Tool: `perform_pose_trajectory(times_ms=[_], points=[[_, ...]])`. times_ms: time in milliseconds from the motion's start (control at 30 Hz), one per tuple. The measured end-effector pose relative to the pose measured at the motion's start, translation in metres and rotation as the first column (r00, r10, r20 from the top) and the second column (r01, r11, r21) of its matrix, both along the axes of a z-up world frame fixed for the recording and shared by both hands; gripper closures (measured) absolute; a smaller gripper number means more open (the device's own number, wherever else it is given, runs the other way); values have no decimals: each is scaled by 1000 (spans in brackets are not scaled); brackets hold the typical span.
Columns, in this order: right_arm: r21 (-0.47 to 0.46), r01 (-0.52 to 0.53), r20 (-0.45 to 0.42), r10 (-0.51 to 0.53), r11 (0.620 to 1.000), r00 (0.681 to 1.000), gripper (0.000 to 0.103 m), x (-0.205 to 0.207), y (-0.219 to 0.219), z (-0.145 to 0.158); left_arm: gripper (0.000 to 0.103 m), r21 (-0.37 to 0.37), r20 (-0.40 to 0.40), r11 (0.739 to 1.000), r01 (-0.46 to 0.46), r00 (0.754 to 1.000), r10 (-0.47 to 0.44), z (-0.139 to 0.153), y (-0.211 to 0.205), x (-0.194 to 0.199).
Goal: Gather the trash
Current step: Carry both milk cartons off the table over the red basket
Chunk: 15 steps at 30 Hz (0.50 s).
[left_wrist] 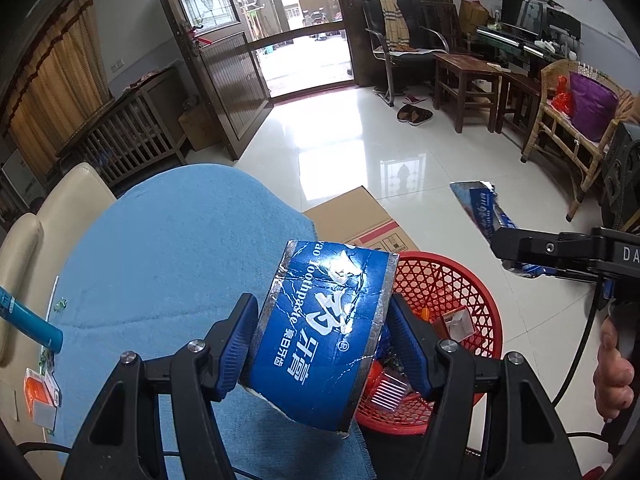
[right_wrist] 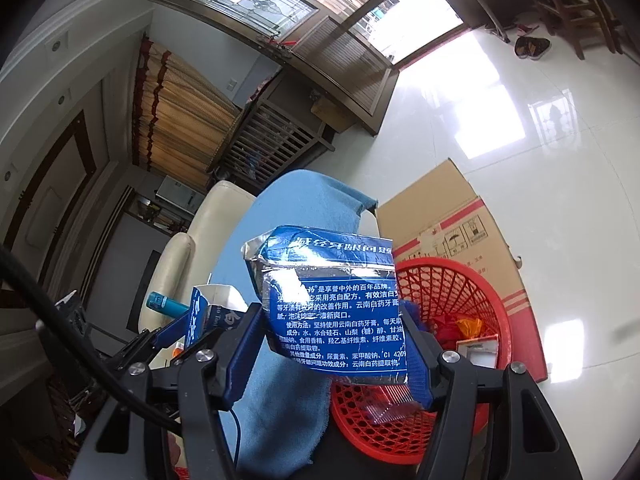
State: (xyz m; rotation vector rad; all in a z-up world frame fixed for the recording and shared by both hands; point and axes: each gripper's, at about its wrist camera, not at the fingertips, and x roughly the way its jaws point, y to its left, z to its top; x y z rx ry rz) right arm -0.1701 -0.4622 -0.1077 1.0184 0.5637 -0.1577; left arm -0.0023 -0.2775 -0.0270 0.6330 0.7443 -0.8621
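Observation:
My left gripper [left_wrist: 322,350] is shut on a torn blue toothpaste box piece [left_wrist: 320,332], held over the edge of the blue-clothed table [left_wrist: 172,248] beside the red basket [left_wrist: 448,280]. My right gripper [right_wrist: 334,350] is shut on another torn blue box piece [right_wrist: 332,312] printed with white text, held just left of and above the red basket [right_wrist: 452,300]. The right gripper also shows in the left wrist view [left_wrist: 500,246] holding its piece [left_wrist: 484,208] above the floor. The left gripper with its piece [right_wrist: 208,312] shows at left in the right wrist view. The basket holds several scraps.
A flat cardboard sheet [left_wrist: 360,220] lies on the floor behind the basket. A teal tube [left_wrist: 28,320] and an orange-and-white packet [left_wrist: 40,396] lie on the table's left side. A cream sofa [left_wrist: 48,216] stands behind the table. Chairs and stools [left_wrist: 468,80] stand at right.

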Motion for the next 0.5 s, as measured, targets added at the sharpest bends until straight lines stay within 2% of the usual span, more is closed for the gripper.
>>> perform_pose_trajectory(times_ms=[500], points=[[64,16,4,-17,998,1000,36,-1,3,-12,33,-21,-53,999,28,998,-29,-10,7,-8]])
